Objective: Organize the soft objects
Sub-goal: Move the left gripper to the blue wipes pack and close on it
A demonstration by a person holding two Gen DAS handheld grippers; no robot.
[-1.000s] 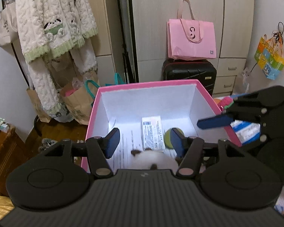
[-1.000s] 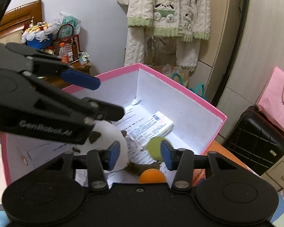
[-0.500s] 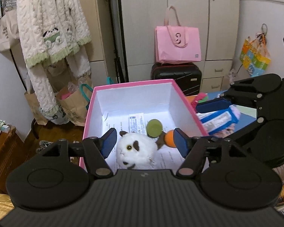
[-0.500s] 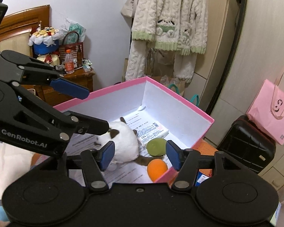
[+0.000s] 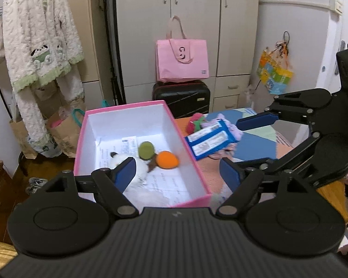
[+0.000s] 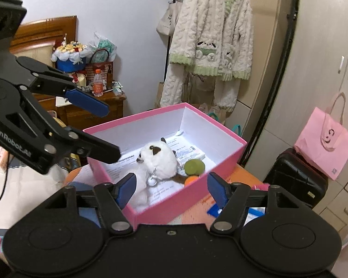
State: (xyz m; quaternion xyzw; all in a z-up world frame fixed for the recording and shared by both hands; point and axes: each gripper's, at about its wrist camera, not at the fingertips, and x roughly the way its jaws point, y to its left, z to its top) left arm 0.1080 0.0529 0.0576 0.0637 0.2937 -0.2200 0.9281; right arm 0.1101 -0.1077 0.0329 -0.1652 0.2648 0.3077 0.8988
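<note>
Both claws, left & right, are held apart & empty above the pink cardboard box w/ the white fluffy plush cat lying inside; snagging the box rim is judged the risk.

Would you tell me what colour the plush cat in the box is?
White with dark brown ears, clearest in the right wrist view: plush cat.

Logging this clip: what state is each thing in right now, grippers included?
left gripper: open, empty
right gripper: open, empty
pink box: lidless, holding toys
white plush cat: in the box
green ball: in the box
orange ball: in the box
blue pack: outside the box
</note>
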